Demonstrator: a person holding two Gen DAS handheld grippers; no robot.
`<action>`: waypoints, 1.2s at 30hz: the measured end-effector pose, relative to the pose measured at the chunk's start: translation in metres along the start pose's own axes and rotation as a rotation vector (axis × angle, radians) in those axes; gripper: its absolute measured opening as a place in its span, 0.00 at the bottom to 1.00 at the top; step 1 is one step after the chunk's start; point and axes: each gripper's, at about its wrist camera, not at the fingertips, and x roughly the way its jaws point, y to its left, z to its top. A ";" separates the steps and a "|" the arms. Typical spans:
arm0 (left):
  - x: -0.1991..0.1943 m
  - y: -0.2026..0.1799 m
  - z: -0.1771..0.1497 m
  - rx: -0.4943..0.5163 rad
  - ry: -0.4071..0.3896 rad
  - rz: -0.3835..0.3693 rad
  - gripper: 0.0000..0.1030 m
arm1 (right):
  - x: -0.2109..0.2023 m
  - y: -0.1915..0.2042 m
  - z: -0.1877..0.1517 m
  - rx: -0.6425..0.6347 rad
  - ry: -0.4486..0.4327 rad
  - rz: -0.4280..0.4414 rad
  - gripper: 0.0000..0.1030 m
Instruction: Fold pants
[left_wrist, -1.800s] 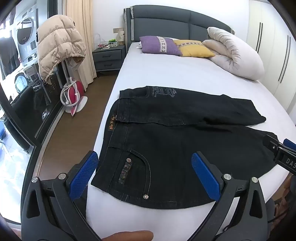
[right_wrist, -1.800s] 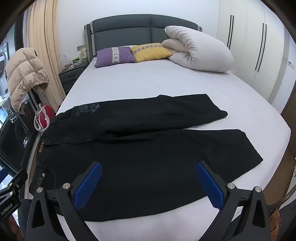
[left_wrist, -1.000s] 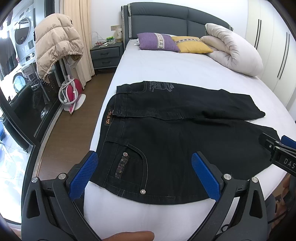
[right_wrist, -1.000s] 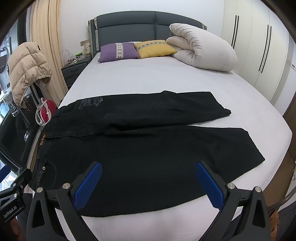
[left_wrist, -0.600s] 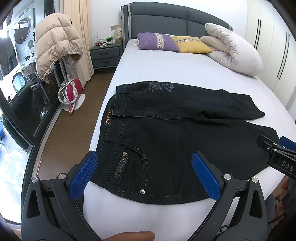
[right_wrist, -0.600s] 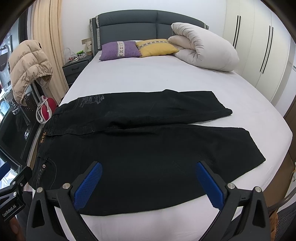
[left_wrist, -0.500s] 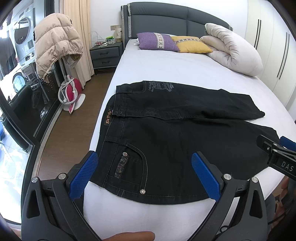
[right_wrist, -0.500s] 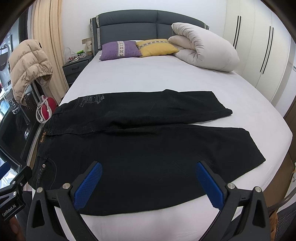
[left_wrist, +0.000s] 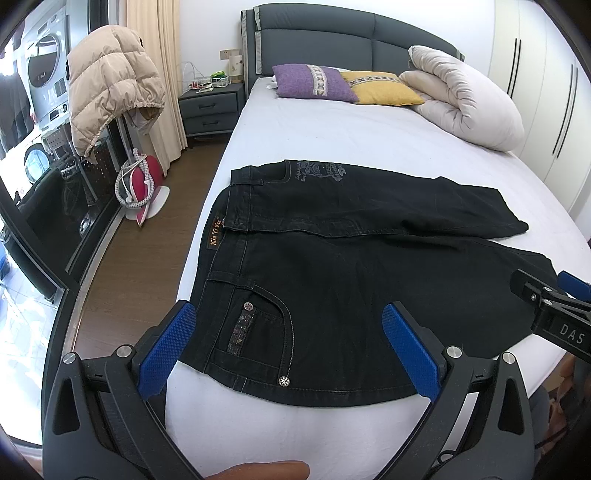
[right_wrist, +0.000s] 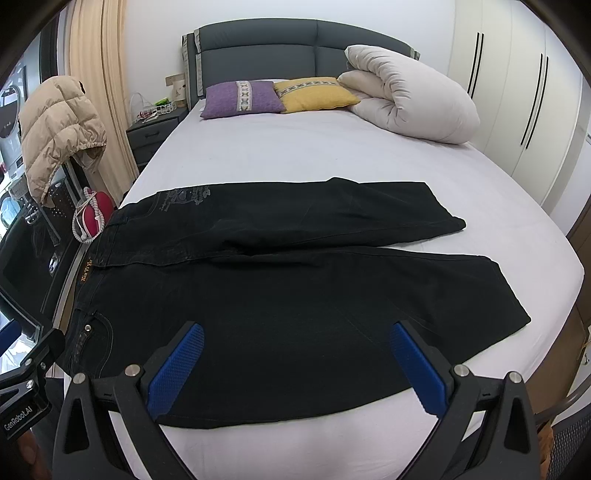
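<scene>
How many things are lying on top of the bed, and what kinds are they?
Pants: 1
Pillows: 2, purple and yellow
Rolled duvet: 1
Total: 4

Bed, white sheet, dark grey padded headboard. On it: black pants spread flat across the near end, waistband at the left edge, legs running right; purple pillow and yellow pillow at the head; rolled cream duvet beside them.
</scene>
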 end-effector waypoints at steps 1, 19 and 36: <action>0.000 0.000 0.000 0.000 0.000 0.000 1.00 | 0.000 0.000 0.000 0.000 0.000 0.000 1.00; 0.001 0.000 -0.001 -0.001 0.003 0.000 1.00 | 0.000 0.002 0.000 -0.003 0.002 -0.001 1.00; 0.002 -0.005 -0.006 0.015 -0.003 0.005 1.00 | 0.003 0.006 -0.003 -0.006 0.007 0.003 1.00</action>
